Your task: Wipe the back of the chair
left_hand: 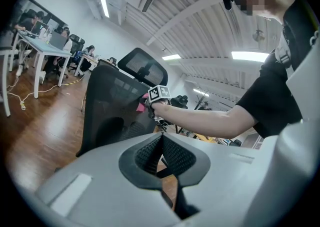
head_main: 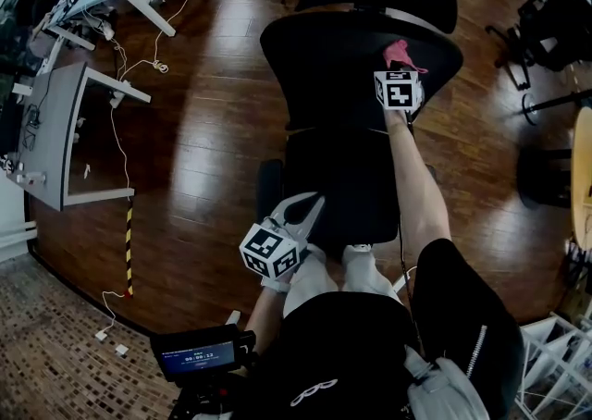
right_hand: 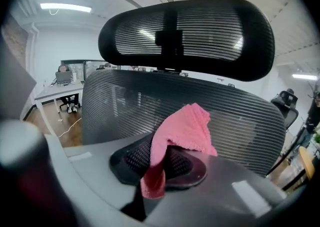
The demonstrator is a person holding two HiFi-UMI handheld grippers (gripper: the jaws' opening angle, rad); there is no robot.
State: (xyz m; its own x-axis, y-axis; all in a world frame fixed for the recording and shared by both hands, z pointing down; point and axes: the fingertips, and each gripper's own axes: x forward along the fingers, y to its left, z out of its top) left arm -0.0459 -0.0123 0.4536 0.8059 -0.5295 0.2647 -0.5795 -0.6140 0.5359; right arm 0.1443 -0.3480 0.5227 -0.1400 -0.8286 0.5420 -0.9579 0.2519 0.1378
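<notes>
— What are our right tongs (right_hand: 159,163) doing?
— They are clenched on the pink cloth (right_hand: 184,127). Its loose corner flops toward 1 o'clock, in front of the mesh chair back (right_hand: 115,101). We cannot tell whether it touches the mesh. The headrest (right_hand: 190,33) stands above, at 12.
— And our left tongs (left_hand: 161,152)?
— Pressed together on nothing, held low, well apart from the cloth. From them the chair back sits at 11 o'clock.
— Where is the cloth seen from our head?
— At 1 o'clock, near the back's upper right edge. The seat (head_main: 342,187) is nearer us, with wooden floor (head_main: 203,131) around.
</notes>
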